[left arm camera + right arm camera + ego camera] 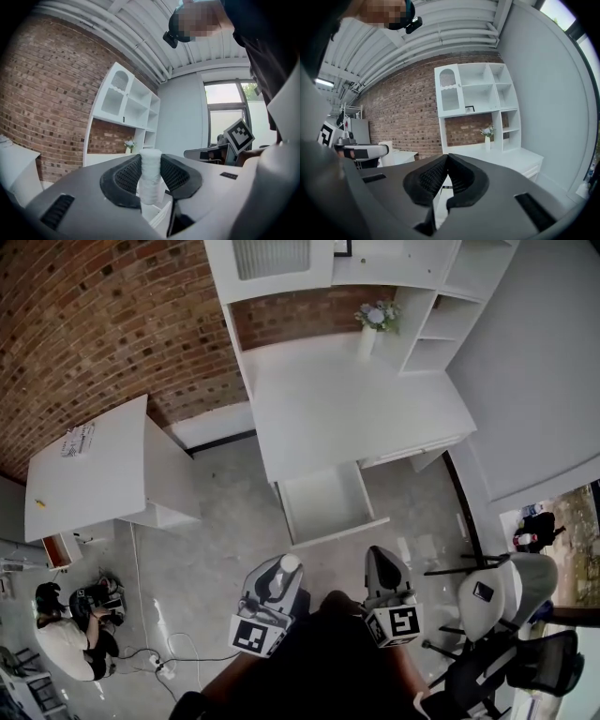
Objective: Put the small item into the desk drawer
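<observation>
The small item (290,562) is a white ribbed cylinder, and my left gripper (280,570) is shut on it. In the left gripper view the small item (150,180) stands upright between the dark pads (123,177), its top poking above them. The white desk (347,404) has one drawer (325,501) pulled open and bare inside. Both grippers hang short of the drawer's front, the left one slightly to its left. My right gripper (382,559) is at the drawer's right. Its jaws (447,158) are shut with nothing between them.
A vase of flowers (373,322) stands at the back of the desk under the white hutch (281,268). A low white table (94,470) is at the left. A person (66,638) crouches on the floor at the bottom left. Office chairs (511,601) stand at the right.
</observation>
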`<control>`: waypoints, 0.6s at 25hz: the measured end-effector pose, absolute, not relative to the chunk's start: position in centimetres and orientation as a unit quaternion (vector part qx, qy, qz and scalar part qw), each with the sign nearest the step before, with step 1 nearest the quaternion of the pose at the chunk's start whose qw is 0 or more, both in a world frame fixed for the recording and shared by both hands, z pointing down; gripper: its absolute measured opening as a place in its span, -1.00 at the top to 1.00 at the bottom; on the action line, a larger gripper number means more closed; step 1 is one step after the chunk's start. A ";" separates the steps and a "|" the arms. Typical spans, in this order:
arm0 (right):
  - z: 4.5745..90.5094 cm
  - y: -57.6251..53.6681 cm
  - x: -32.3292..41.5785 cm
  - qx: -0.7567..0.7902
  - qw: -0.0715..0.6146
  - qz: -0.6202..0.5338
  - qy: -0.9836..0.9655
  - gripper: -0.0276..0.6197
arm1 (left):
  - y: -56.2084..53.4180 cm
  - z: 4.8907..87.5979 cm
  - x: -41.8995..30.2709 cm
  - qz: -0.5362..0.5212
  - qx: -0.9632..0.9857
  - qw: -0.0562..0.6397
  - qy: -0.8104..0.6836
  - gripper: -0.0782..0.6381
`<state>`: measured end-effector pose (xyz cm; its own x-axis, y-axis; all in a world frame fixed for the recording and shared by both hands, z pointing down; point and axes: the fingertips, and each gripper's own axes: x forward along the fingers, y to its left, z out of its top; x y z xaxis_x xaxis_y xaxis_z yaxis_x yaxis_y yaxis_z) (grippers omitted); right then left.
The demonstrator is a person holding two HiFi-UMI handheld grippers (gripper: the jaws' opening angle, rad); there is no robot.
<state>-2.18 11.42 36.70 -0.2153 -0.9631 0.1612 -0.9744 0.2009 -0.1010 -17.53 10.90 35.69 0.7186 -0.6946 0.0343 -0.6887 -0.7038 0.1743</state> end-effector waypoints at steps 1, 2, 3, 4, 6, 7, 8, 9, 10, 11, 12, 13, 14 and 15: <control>36.7 10.7 -2.0 0.627 0.026 0.090 -0.773 0.87 | 10.1 35.8 -17.4 -0.018 0.923 0.091 -0.372 0.40; 36.7 10.0 -1.8 0.629 0.023 0.090 -0.772 0.87 | 9.4 35.9 -17.3 -0.019 0.924 0.095 -0.371 0.40; 36.8 9.4 -1.6 0.629 0.022 0.092 -0.771 0.87 | 8.9 36.1 -17.0 -0.017 0.924 0.099 -0.370 0.40; 36.9 8.8 -1.2 0.629 0.022 0.092 -0.771 0.87 | 8.4 36.4 -16.7 -0.013 0.924 0.101 -0.369 0.40; 37.1 7.2 -0.2 0.628 0.023 0.092 -0.772 0.87 | 7.1 37.0 -15.7 -0.001 0.926 0.097 -0.366 0.40; 37.4 6.3 0.3 0.627 0.025 0.094 -0.773 0.87 | 6.3 37.1 -15.1 0.002 0.926 0.093 -0.365 0.40; 37.8 5.6 0.8 0.624 0.028 0.098 -0.775 0.87 | 5.6 37.1 -14.5 0.001 0.925 0.092 -0.368 0.40; 38.2 5.0 1.2 0.619 0.030 0.103 -0.778 0.87 | 5.0 37.0 -13.8 0.000 0.924 0.093 -0.371 0.40; 38.5 4.3 1.7 0.613 0.032 0.106 -0.782 0.87 | 4.3 37.0 -13.1 0.001 0.922 0.094 -0.376 0.40; 38.8 3.5 2.2 0.608 0.036 0.108 -0.786 0.87 | 3.7 37.0 -12.4 0.003 0.919 0.095 -0.382 0.40; 38.9 2.6 2.8 0.601 0.039 0.106 -0.791 0.87 | 3.0 37.0 -11.7 0.005 0.917 0.095 -0.388 0.40; 38.9 1.7 3.3 0.593 0.042 0.103 -0.798 0.87 | 2.3 37.1 -11.1 0.007 0.914 0.095 -0.395 0.40; 38.9 0.8 3.8 0.585 0.043 0.101 -0.804 0.87 | 1.7 37.2 -10.6 0.011 0.912 0.093 -0.400 0.40; 38.9 0.1 4.3 0.578 0.042 0.100 -0.809 0.87 | 1.2 37.5 -10.1 0.016 0.910 0.090 -0.404 0.40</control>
